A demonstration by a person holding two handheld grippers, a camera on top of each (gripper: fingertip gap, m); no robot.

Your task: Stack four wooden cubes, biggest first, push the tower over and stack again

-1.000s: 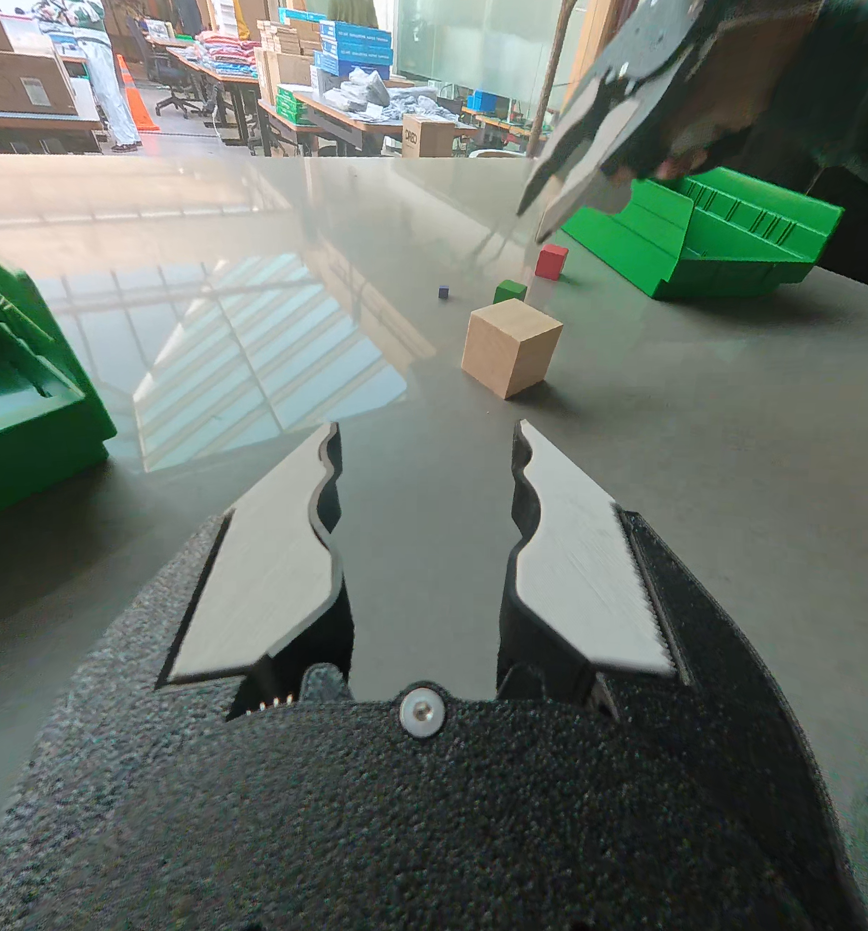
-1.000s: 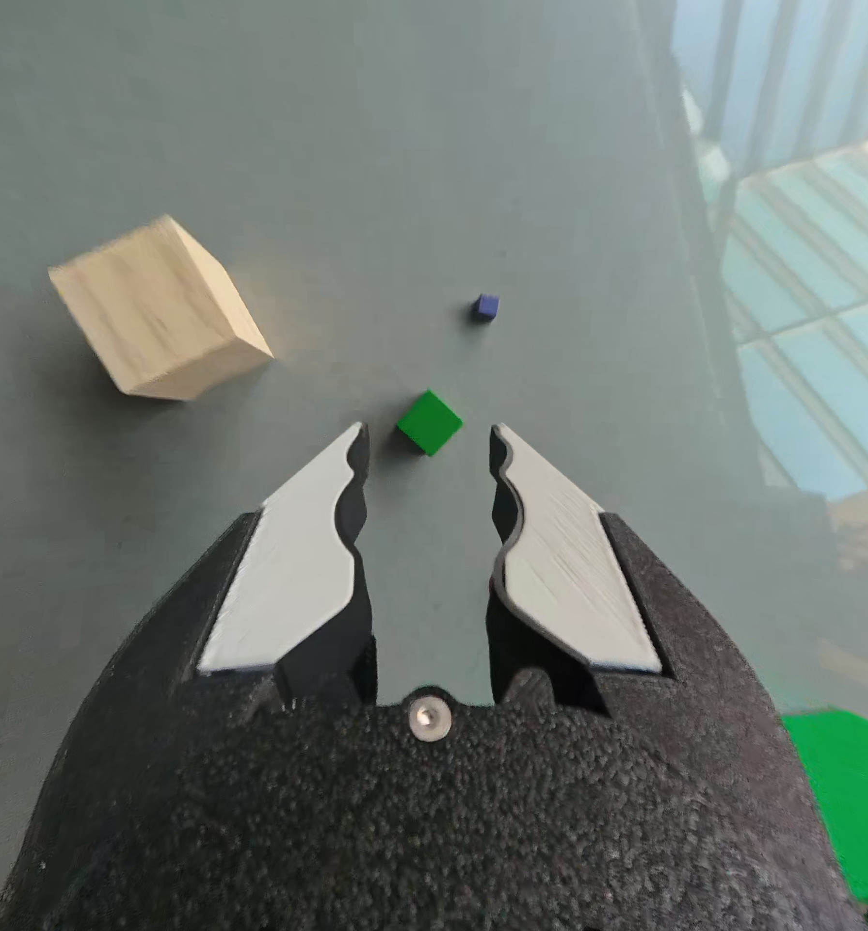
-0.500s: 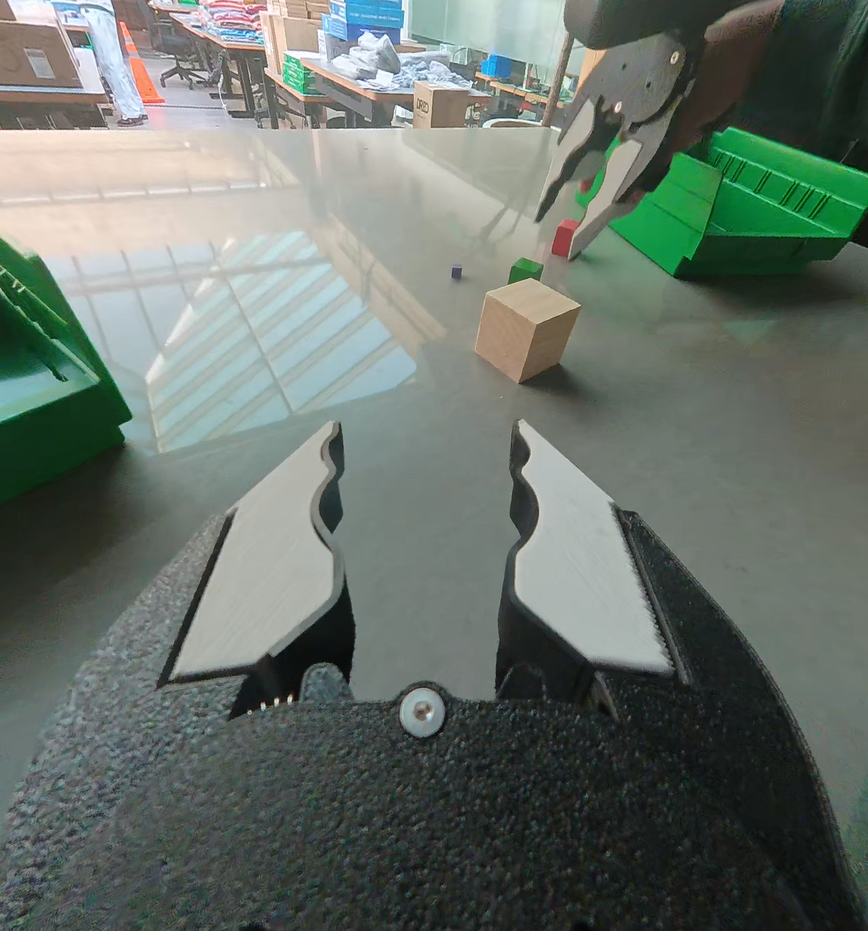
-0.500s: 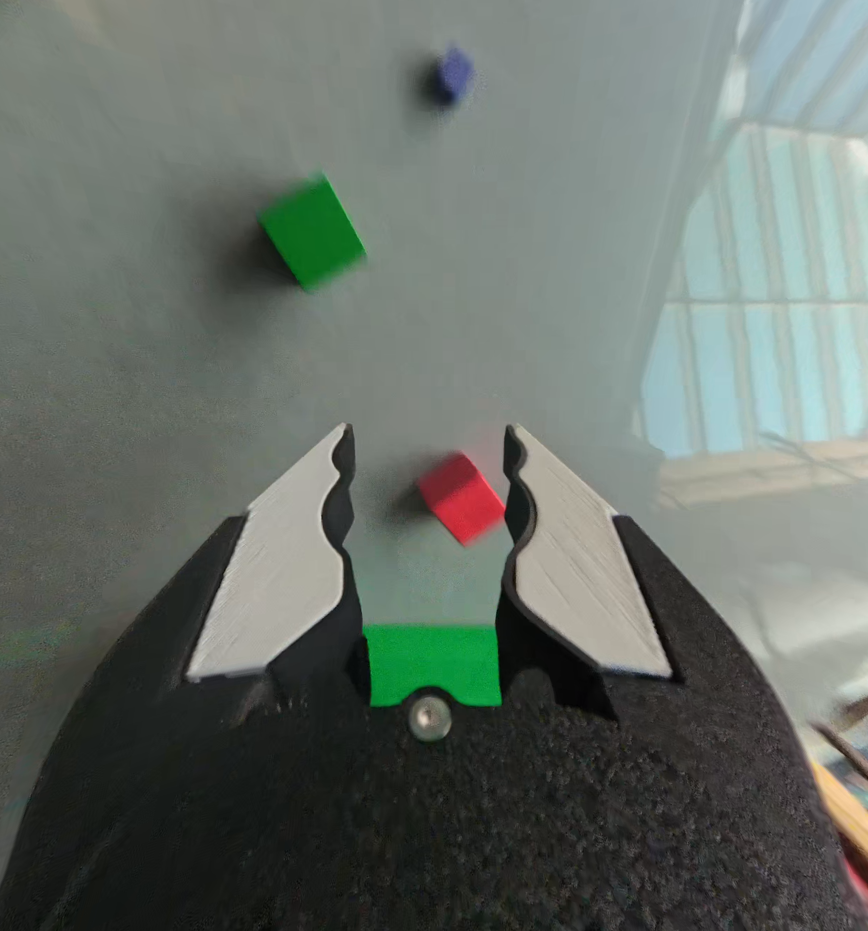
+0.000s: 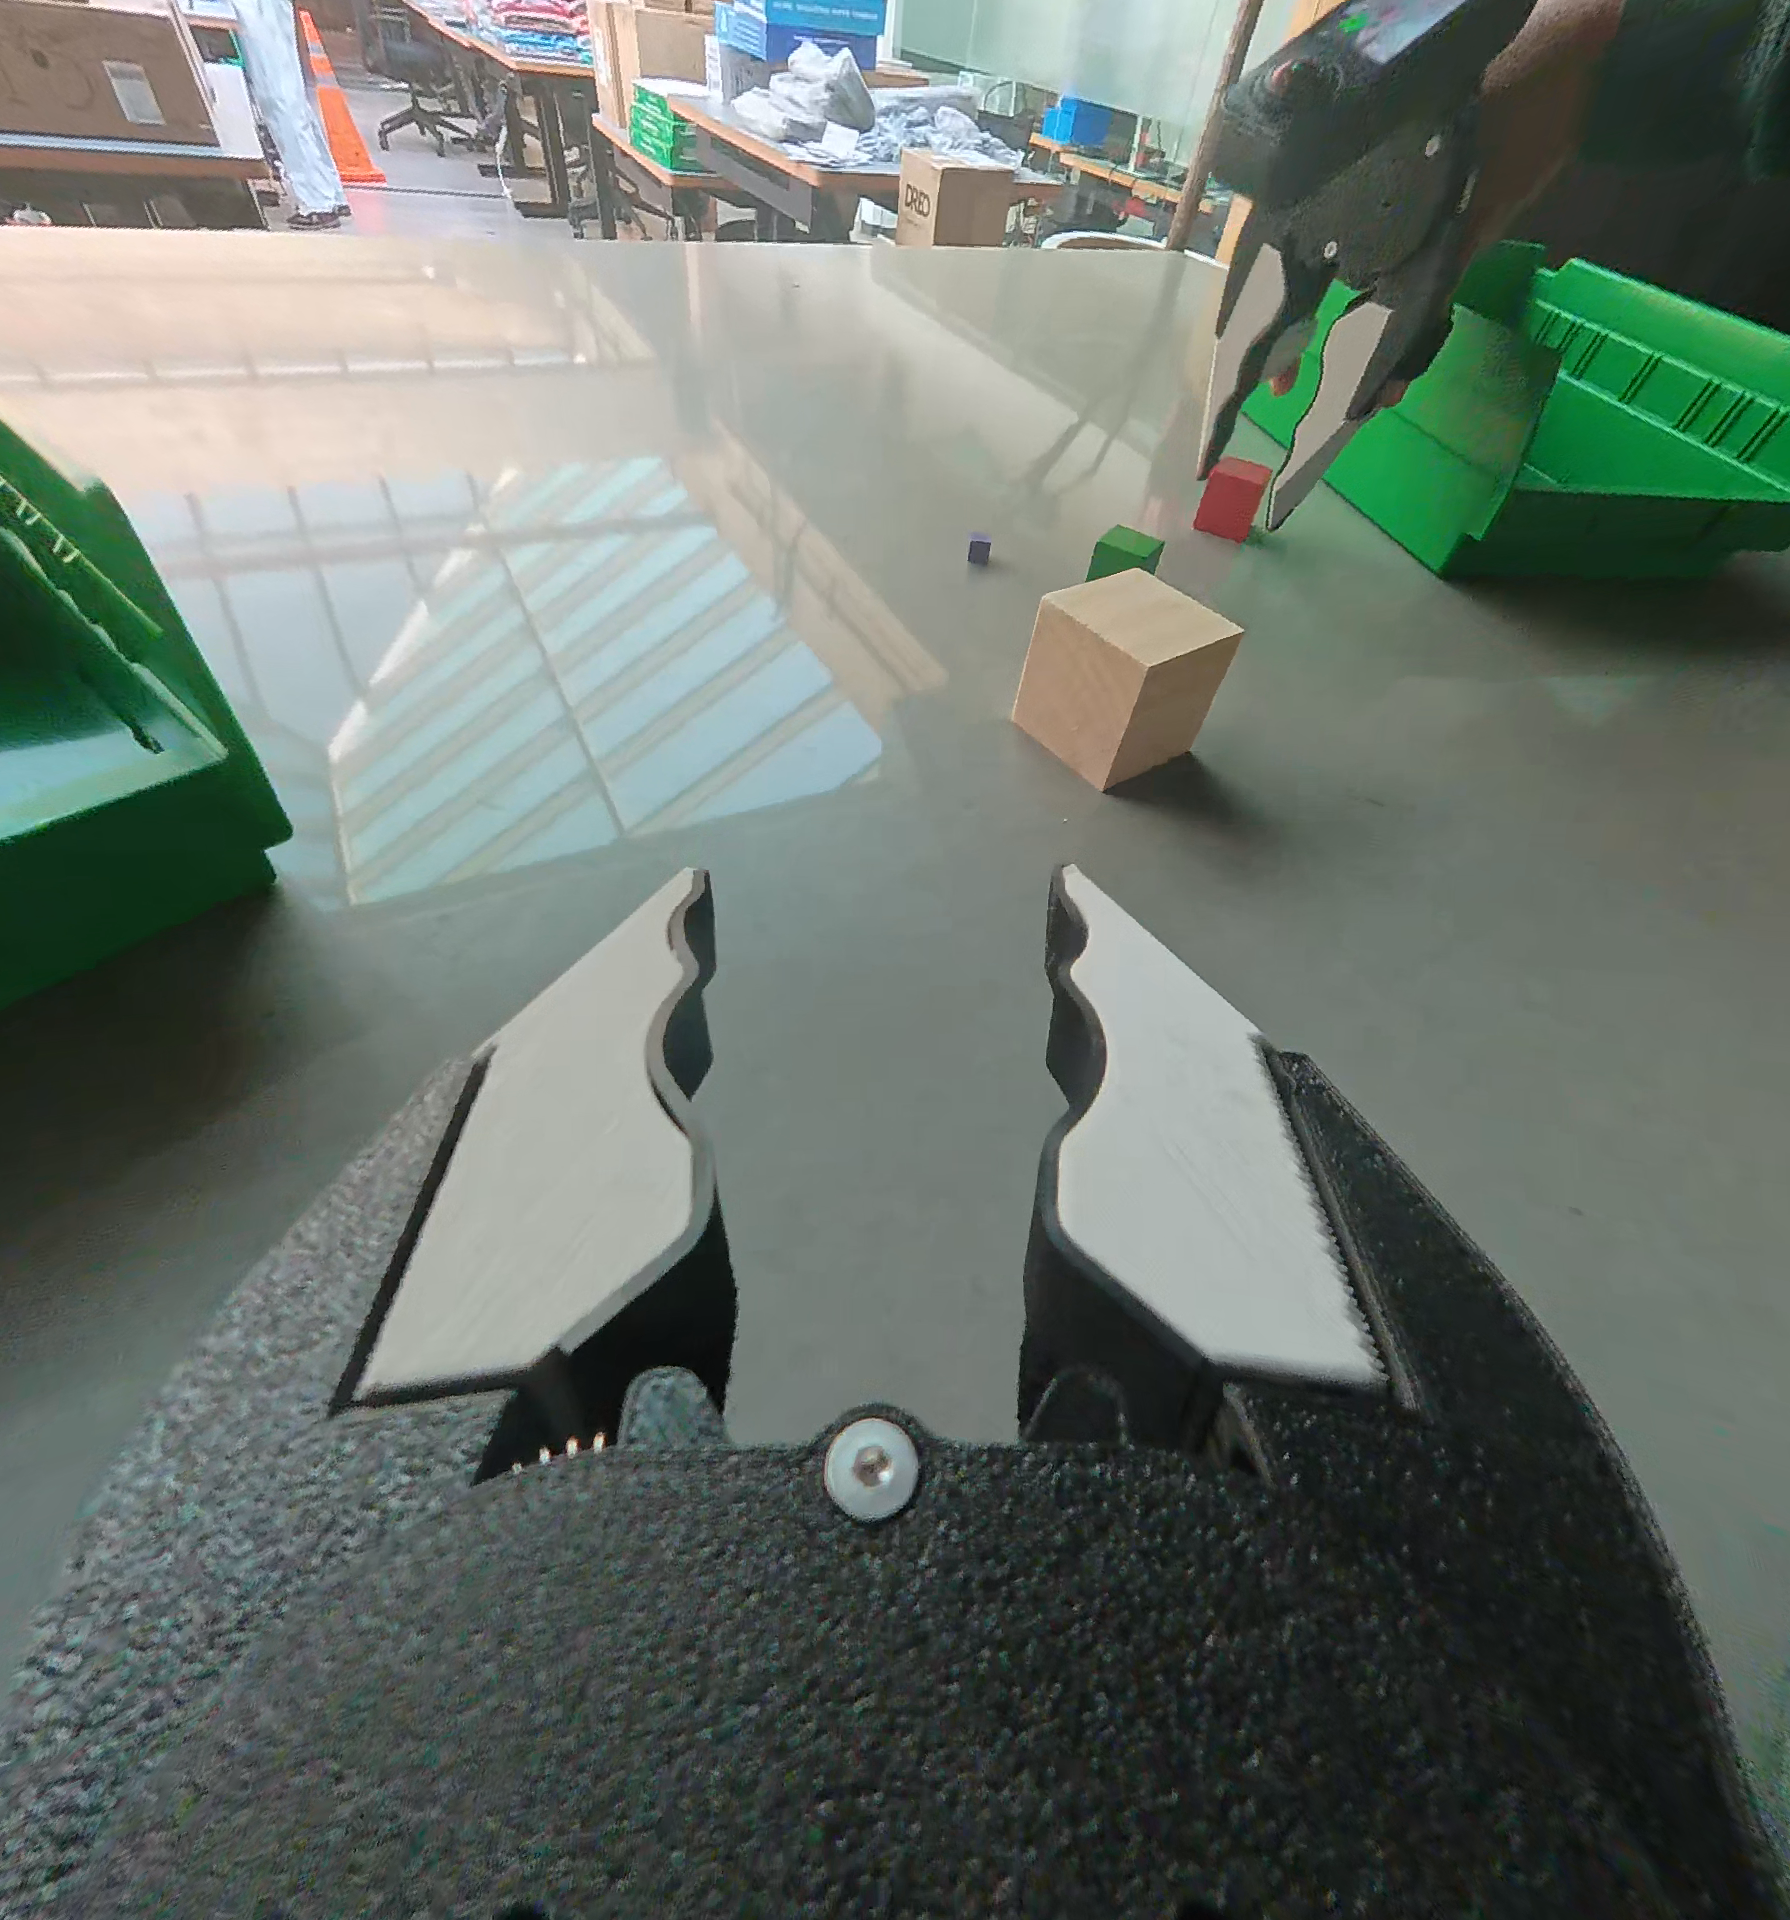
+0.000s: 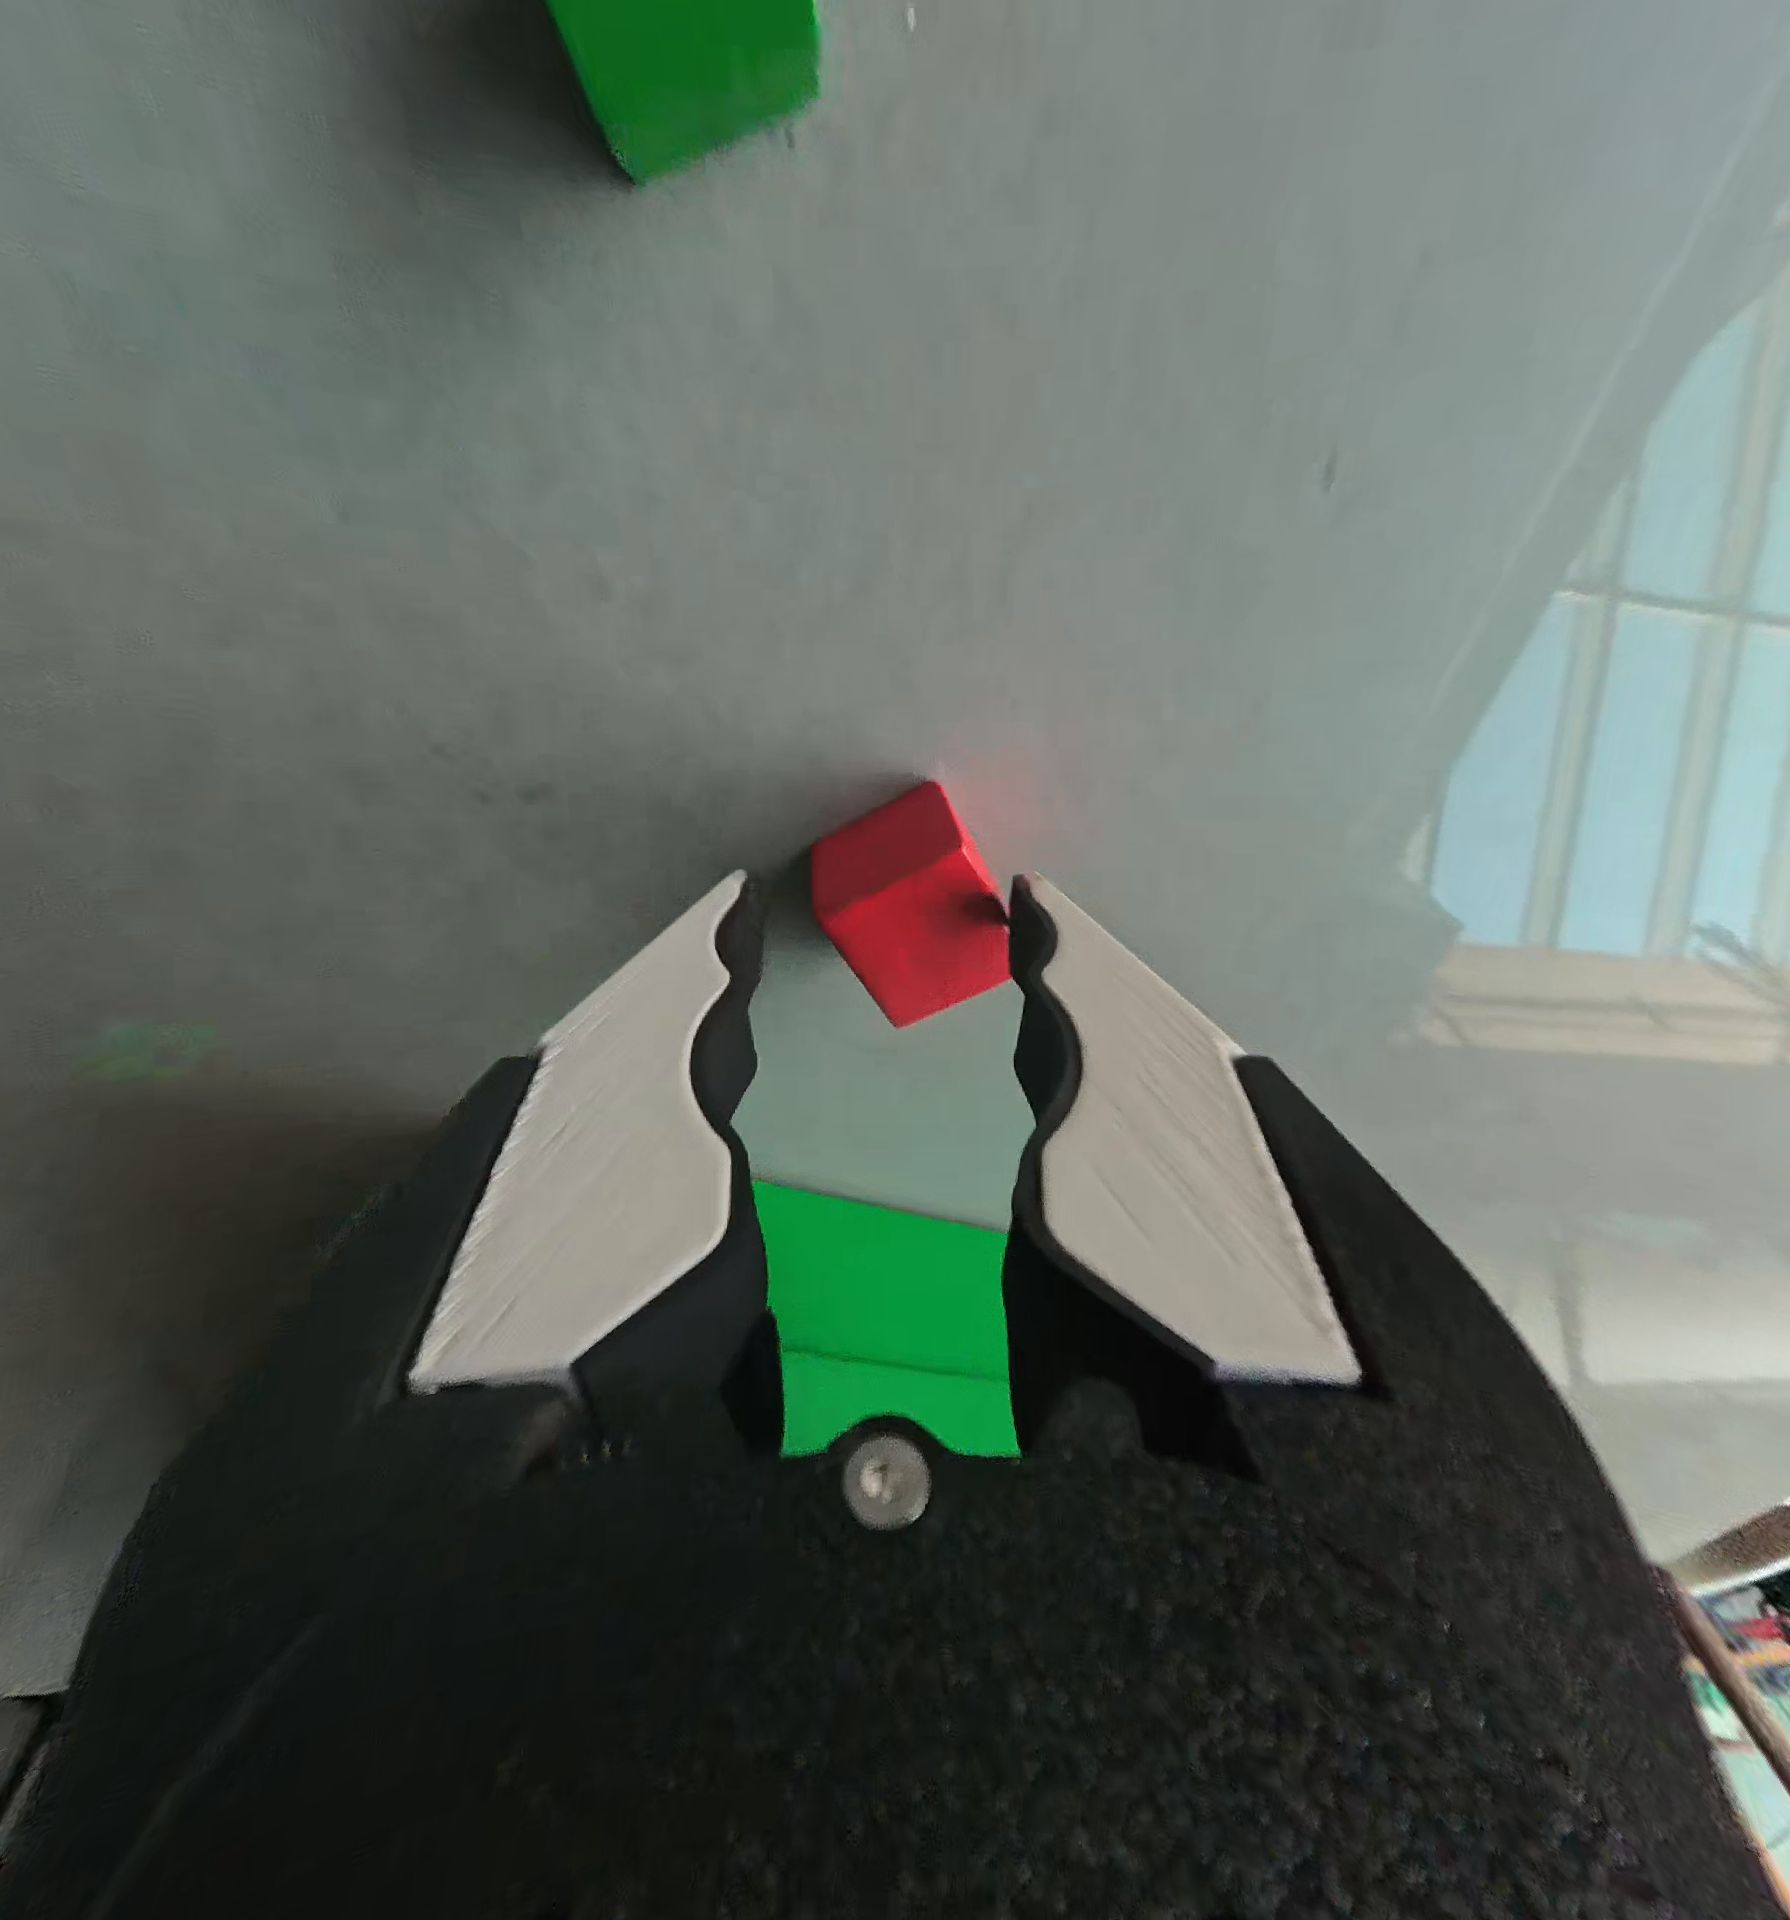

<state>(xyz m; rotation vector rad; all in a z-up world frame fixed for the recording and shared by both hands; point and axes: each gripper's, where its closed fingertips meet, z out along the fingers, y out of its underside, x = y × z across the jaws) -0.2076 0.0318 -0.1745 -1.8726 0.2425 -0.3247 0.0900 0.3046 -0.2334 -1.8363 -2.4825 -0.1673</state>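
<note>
Here the right gripper (image 6: pixel 878 902), jaws spread, straddles the red cube (image 6: pixel 906 902) at frame centre on the tabletop (image 6: pixel 351 520), cube skewed, one corner touching the right-hand finger; left gripper (image 5: pixel 878 914) spread, empty, far off.

A glossy grey bench (image 5: pixel 1390 935) fills the foreground, its surface mirroring a gridded window or skylight as pale blue panes (image 5: pixel 579 686). Beyond its far edge lies an open workshop: rows of long worktables (image 5: pixel 766 156) stacked with cardboard boxes (image 5: pixel 948 208) and folded cloth, a wheeled office chair (image 5: pixel 423 94), and an orange traffic cone (image 5: pixel 335 114) on a polished floor. Daylight is diffuse.
</note>
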